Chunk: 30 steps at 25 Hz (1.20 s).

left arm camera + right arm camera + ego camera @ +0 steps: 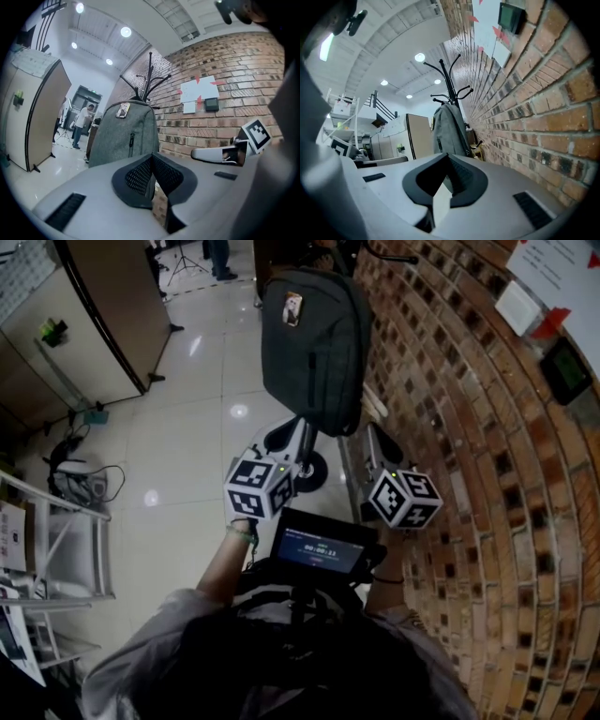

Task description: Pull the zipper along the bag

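A grey backpack (314, 343) hangs on a black coat rack beside the brick wall, a dark zipper pull (132, 139) showing on its front. Both grippers are held below it and point up at it, apart from the fabric. My left gripper (284, 434) is shut with nothing between its pads (151, 161). In the left gripper view the backpack (124, 136) stands just beyond the jaws. My right gripper (372, 448) is close to the wall, also shut and empty (447, 174). From the right gripper view the backpack (450, 131) appears farther off.
The brick wall (487, 474) runs along the right, with papers and a small dark panel (565, 371) on it. A beige partition (103, 315) stands at the left. A metal rack (56, 549) and cables (80, 474) lie on the tiled floor. A person (83, 124) stands far behind.
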Tool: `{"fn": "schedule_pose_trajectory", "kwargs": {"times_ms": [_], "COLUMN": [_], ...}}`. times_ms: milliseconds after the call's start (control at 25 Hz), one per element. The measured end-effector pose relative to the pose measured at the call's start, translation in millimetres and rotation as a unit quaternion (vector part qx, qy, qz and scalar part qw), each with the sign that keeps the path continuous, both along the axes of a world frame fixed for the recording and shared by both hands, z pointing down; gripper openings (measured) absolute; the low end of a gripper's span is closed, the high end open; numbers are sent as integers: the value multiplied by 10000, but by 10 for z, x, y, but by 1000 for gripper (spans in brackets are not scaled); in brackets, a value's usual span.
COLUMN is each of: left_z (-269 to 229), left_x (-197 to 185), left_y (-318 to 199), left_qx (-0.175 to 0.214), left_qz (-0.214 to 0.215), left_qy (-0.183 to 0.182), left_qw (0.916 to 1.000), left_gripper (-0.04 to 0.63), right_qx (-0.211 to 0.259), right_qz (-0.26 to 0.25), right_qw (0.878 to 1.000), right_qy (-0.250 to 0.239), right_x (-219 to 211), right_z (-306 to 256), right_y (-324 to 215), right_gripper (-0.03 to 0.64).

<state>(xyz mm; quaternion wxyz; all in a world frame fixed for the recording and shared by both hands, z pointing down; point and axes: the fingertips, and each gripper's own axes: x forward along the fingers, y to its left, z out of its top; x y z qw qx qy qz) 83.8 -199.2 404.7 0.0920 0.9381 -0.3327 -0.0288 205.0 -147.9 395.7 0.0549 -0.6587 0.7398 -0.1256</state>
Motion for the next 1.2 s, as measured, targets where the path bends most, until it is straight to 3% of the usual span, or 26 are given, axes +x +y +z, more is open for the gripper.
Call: {"fn": "schedule_pose_trajectory", "kwargs": {"times_ms": [240, 480, 1200], "left_z": [26, 45, 36], "left_x": [-148, -242, -263], "left_y": [98, 143, 185], "left_qx": [-22, -27, -29], "left_qz": [-43, -43, -38], "left_qy": [24, 42, 116], "left_qw": [10000, 10000, 9999], "left_gripper": [6, 6, 6], "right_qx": [-41, -159, -215], "right_qz": [-55, 1, 36], "right_qw": [9973, 9989, 9986], "right_qy": [-726, -450, -488], "right_x": [-98, -216, -246], "right_z": [152, 195, 244], "right_y": [177, 220, 279], "right_gripper": [-2, 0, 0]}}
